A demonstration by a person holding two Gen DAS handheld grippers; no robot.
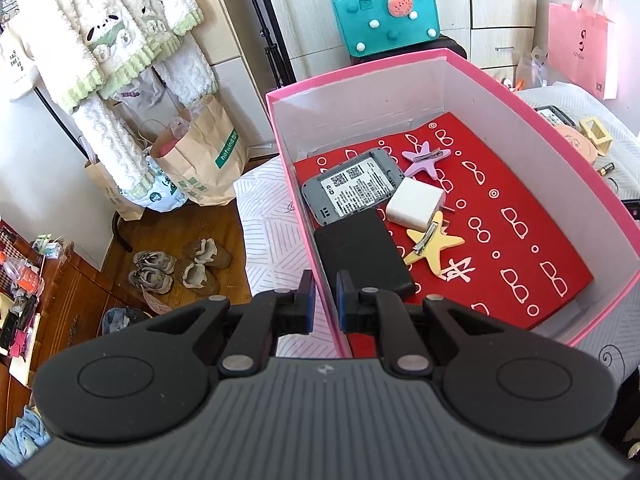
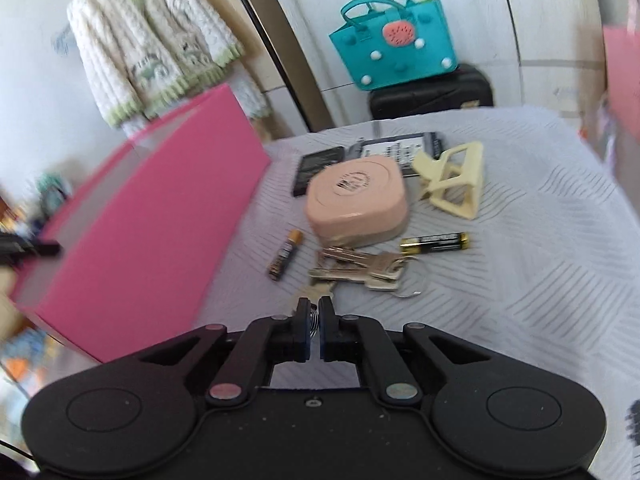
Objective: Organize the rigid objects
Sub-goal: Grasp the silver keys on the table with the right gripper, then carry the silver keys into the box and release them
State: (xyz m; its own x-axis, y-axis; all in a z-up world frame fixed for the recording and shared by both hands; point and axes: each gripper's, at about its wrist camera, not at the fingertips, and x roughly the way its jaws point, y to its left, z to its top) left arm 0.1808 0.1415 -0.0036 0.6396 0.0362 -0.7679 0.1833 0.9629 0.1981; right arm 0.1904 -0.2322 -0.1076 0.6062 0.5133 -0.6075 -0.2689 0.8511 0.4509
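A pink box [image 1: 296, 184] with a red liner stands on the bed. It holds a grey router [image 1: 352, 186], a black slab [image 1: 362, 254], a white charger [image 1: 416, 204], a purple star clip [image 1: 424, 156] and a yellow star clip [image 1: 434, 246]. My left gripper [image 1: 325, 294] is shut on the box's near wall. In the right wrist view my right gripper [image 2: 315, 318] is shut on a small metal spring clip [image 2: 315, 320], just short of a bunch of keys [image 2: 360, 270]. Beyond lie two batteries [image 2: 285, 254] [image 2: 434, 242], a pink round case [image 2: 356, 200] and a cream claw clip [image 2: 452, 184].
The pink box [image 2: 132, 220] stands left of the loose items on the white quilt [image 2: 540, 260]. Two dark flat devices [image 2: 320, 170] lie behind the pink case. A teal bag [image 2: 394, 44] sits on a black case beyond the bed. Shoes [image 1: 180, 266] and paper bags [image 1: 200, 160] are on the floor at left.
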